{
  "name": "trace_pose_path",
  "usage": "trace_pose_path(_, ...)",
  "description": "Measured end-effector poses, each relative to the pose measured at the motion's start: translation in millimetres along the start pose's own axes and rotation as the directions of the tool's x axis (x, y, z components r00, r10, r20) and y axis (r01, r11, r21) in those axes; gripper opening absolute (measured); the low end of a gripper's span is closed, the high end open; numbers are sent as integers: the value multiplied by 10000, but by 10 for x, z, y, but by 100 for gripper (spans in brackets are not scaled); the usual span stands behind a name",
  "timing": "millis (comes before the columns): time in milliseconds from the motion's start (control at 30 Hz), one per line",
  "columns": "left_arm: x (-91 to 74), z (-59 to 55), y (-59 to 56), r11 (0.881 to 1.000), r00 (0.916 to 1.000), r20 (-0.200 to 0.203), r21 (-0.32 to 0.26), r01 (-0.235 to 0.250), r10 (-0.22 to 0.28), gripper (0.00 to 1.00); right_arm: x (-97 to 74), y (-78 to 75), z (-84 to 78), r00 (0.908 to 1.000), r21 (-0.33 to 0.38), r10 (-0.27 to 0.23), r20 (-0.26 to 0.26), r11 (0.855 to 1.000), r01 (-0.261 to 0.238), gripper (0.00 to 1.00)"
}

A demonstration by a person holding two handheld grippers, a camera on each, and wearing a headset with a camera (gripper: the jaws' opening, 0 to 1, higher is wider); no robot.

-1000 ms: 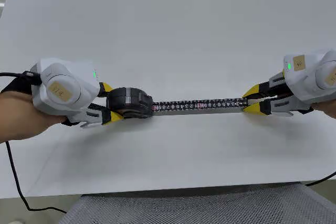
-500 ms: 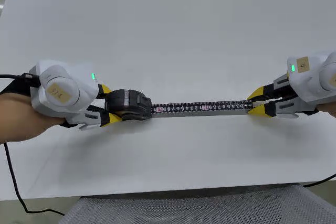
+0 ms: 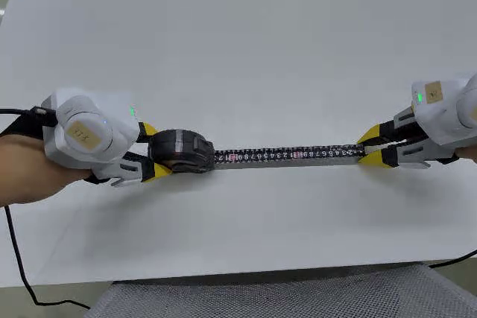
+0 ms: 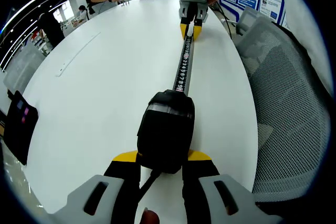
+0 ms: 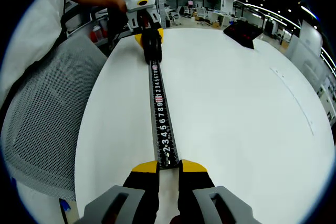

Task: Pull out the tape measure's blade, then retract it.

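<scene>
Fingers (image 3: 151,127) of the left gripper (image 3: 156,150) clamp the black tape measure (image 3: 181,151) on the white surface (image 3: 261,65). The right gripper (image 3: 368,148) pinches the blade (image 3: 291,155) tip. Both grippers sit low and level, facing each other, the blade flat between them.

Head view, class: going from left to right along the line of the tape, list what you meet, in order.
left gripper → tape measure case, held between its jaws → blade, drawn out flat over the table → right gripper, pinching the blade's end.
</scene>
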State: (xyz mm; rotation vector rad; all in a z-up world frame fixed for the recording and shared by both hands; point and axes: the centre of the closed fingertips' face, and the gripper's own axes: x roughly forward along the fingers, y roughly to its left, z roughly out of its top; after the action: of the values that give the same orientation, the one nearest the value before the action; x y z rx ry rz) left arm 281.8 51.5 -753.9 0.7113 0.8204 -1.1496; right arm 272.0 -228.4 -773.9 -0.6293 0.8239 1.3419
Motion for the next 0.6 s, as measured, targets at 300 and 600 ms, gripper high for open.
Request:
trace_pose_path(300,1,8,-4,10000,10000,12,-6,-3,3,25,-38,-24,-55,9999,-70,-18,-170,10000,17,9)
trace_pose_path(600,7,14,-5,10000,10000,5,-17,-70,70,25,-34,-26,-50,9995,137,-10,-307,9999,14,9)
